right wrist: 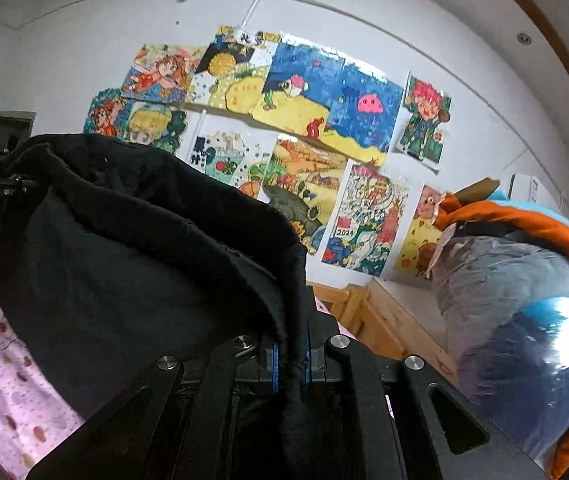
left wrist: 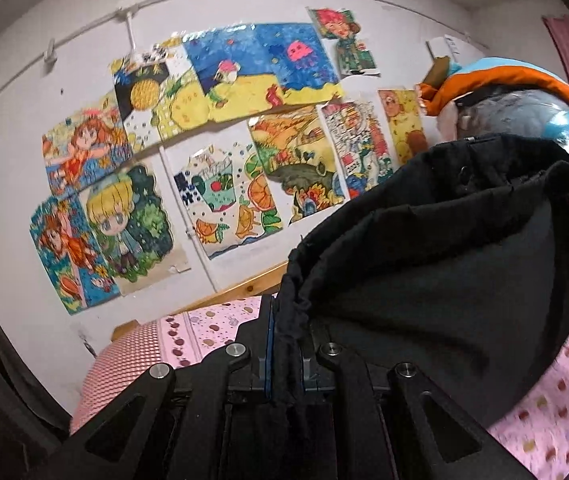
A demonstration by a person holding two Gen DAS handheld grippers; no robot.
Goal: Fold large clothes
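The black garment (left wrist: pixel 444 248) hangs in the air above the bed, stretched between the two tools so that its upper edge sags in a shallow curve from one to the other. It looks like a thick, soft piece of clothing, though which edge is held, hem or waistband, is hard to tell from these close, distorted views.

The left gripper (left wrist: pixel 286 350) is clamped on a bunched corner of the cloth, blue pads pressing it from both sides. The right gripper (right wrist: pixel 291 358) is closed on the opposite corner in the same way.

Below lies the bed (left wrist: pixel 544 412) with its pink dotted sheet. Behind it a white wall carries a cluster of children's drawings (left wrist: pixel 220 136), and to the right a bundle wrapped in clear plastic (right wrist: pixel 524 300) sits beside the wooden bed frame (right wrist: pixel 384 316).

The step in hand seems to be lifting and spreading the garment ahead of a fold. The next move likely calls for lowering it flat onto the sheet, keeping both corners level and taut so no creases form.
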